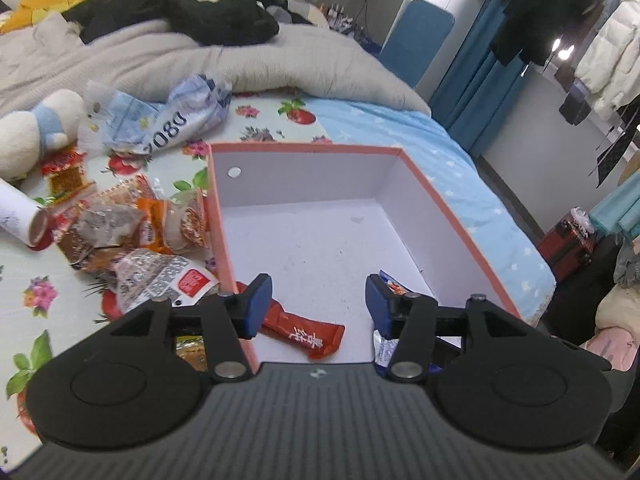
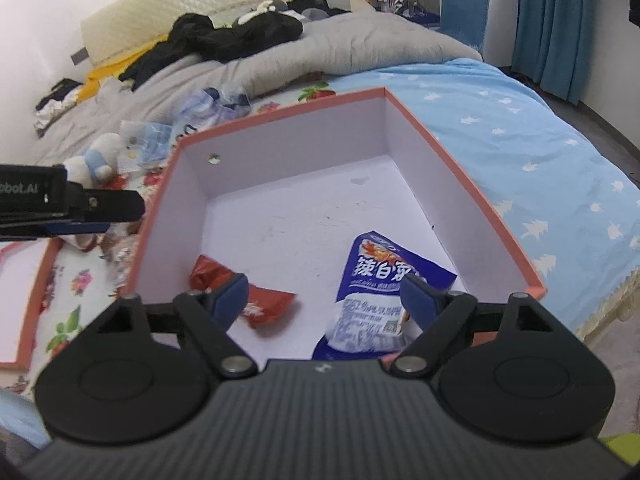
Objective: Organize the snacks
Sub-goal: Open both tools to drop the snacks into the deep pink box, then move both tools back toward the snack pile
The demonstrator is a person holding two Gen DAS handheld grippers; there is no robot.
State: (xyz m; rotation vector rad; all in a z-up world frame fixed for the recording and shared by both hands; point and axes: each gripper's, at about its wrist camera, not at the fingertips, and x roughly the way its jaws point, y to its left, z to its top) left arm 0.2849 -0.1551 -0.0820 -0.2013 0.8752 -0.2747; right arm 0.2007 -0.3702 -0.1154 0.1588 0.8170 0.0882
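A salmon-rimmed cardboard box (image 1: 436,188) with a white inside stands on the bed. In it lie a red snack bar (image 1: 308,334) and a blue-and-white packet (image 2: 372,304). My left gripper (image 1: 318,304) hovers open over the box's near left corner, nothing between its blue pads. My right gripper (image 2: 324,296) is open above the box's near side; the red bar (image 2: 260,300) and the blue packet lie on the floor below it, loose. A heap of loose snack packets (image 1: 132,240) lies left of the box.
A plush toy (image 1: 36,128), a crumpled blue-white plastic bag (image 1: 168,120) and a white tube (image 1: 20,216) lie beyond the snack heap. The box lid (image 2: 24,300) rests at the left. A grey quilt (image 1: 200,56) with dark clothes covers the far bed.
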